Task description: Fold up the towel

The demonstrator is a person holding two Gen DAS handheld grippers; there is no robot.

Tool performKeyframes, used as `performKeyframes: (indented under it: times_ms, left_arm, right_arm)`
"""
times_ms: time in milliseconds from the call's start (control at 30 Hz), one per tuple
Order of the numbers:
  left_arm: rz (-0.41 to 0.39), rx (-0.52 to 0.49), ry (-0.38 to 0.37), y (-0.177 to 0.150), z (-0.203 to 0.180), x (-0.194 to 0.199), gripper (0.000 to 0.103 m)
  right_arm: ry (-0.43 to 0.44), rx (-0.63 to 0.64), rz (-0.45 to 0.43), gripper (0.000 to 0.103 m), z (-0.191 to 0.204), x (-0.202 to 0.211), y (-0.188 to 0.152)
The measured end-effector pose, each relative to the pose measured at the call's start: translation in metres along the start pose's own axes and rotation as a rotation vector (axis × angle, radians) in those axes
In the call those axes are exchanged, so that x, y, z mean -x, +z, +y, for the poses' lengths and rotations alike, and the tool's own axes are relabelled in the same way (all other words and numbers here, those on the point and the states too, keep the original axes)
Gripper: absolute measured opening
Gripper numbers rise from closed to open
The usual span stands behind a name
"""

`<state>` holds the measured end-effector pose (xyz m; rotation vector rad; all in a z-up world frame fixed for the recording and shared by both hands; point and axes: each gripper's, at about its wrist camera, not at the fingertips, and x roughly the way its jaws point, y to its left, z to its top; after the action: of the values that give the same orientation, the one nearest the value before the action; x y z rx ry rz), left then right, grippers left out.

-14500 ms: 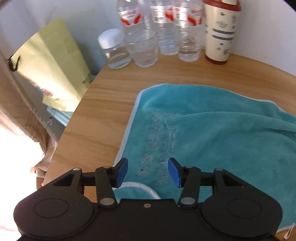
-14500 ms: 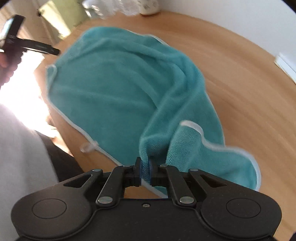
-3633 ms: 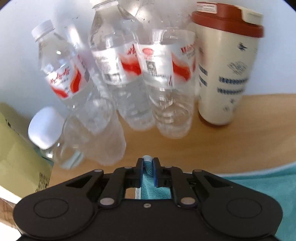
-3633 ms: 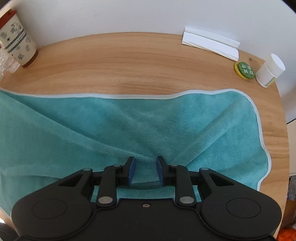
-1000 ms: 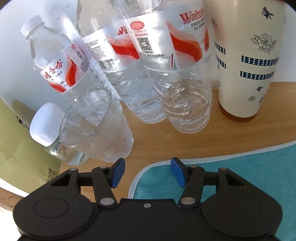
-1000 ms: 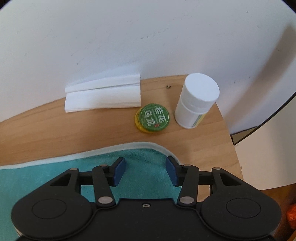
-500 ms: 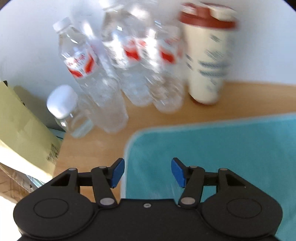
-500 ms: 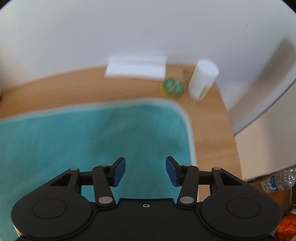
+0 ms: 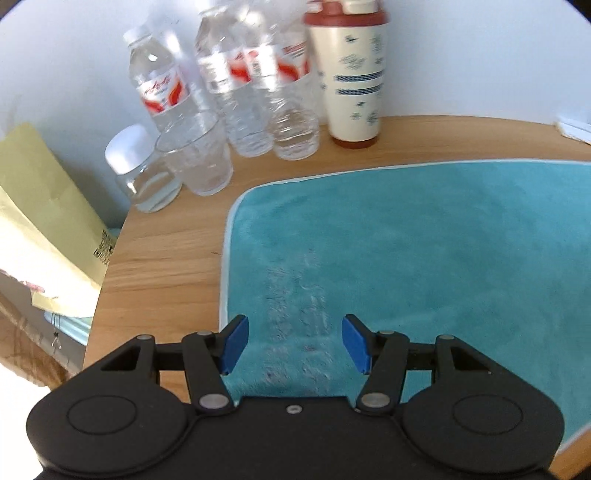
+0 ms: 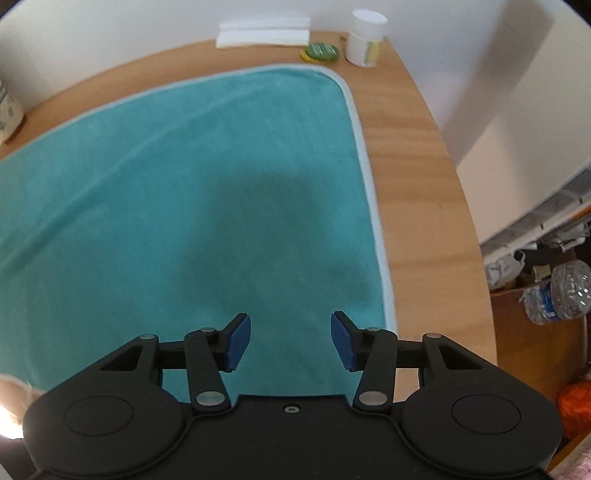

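Two grippers hover over a teal towel point(image 9: 424, 251) that lies spread flat on the round wooden table point(image 9: 166, 251), its pale piping showing along the left, far and right edges. The left gripper point(image 9: 294, 341) hangs above the towel's near left part with its blue-padded fingers wide apart and nothing between them. The right gripper point(image 10: 290, 341) sits over the near right part, fingers likewise spread and empty, casting a dark shadow on the cloth ahead of it. At the far left of the table stand several clear water bottles point(image 9: 255, 85), a glass point(image 9: 197, 155), a white-capped jar point(image 9: 142, 173) and a cream tumbler with a red lid point(image 9: 351, 70). Far right, beyond the towel's corner, lie folded white paper point(image 10: 264, 33), a green tin point(image 10: 321, 51) and a small white pot point(image 10: 365, 38).
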<state>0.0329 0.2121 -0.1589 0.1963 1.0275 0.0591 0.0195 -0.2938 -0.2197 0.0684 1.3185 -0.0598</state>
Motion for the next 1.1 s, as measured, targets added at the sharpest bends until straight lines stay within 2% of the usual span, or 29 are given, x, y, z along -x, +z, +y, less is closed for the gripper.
performKeyframes:
  times_ms: [67, 167, 433, 500, 600, 667, 733, 867, 900, 933, 1000, 1100]
  left_arm:
    - [0.062, -0.018, -0.023, -0.008, -0.007, -0.006, 0.060]
    - [0.082, -0.055, 0.021, -0.018, -0.013, -0.007, 0.060]
    - [0.173, -0.045, 0.032, -0.050, -0.002, 0.002, 0.060]
    - [0.172, -0.018, 0.035, -0.060, 0.004, 0.009, 0.060]
    - [0.132, 0.019, 0.010, -0.059, 0.007, 0.017, 0.061]
    - [0.105, -0.001, 0.010, -0.053, 0.001, 0.017, 0.066]
    - [0.094, -0.027, 0.022, -0.049, -0.005, 0.014, 0.067]
    - [0.139, -0.042, 0.069, -0.040, -0.014, -0.002, 0.066]
    - [0.155, -0.043, 0.073, -0.041, -0.013, -0.005, 0.061]
    - [0.172, -0.045, 0.077, -0.041, -0.012, -0.007, 0.044]
    - [0.192, -0.037, 0.067, -0.044, -0.009, -0.008, 0.026]
    - [0.190, -0.005, 0.067, -0.048, -0.002, -0.003, 0.022]
  right_arm:
    - [-0.007, -0.003, 0.021, 0.053, -0.006, -0.001, -0.006]
    - [0.003, 0.013, 0.052, 0.054, -0.014, -0.009, -0.015]
    - [0.012, 0.028, 0.058, 0.056, -0.023, -0.008, -0.014]
    - [0.014, 0.032, 0.060, 0.057, -0.024, -0.009, -0.012]
    - [0.016, 0.039, 0.062, 0.057, -0.024, -0.010, -0.011]
    - [0.015, 0.041, 0.064, 0.058, -0.023, -0.009, -0.013]
    - [0.015, 0.041, 0.068, 0.058, -0.023, -0.008, -0.013]
    - [0.011, 0.037, 0.072, 0.060, -0.024, -0.001, -0.018]
    - [0.010, 0.035, 0.071, 0.060, -0.024, -0.001, -0.019]
    - [0.010, 0.034, 0.070, 0.060, -0.024, -0.001, -0.019]
    - [0.012, 0.034, 0.067, 0.060, -0.024, -0.001, -0.020]
    - [0.014, 0.039, 0.071, 0.061, -0.024, -0.001, -0.020]
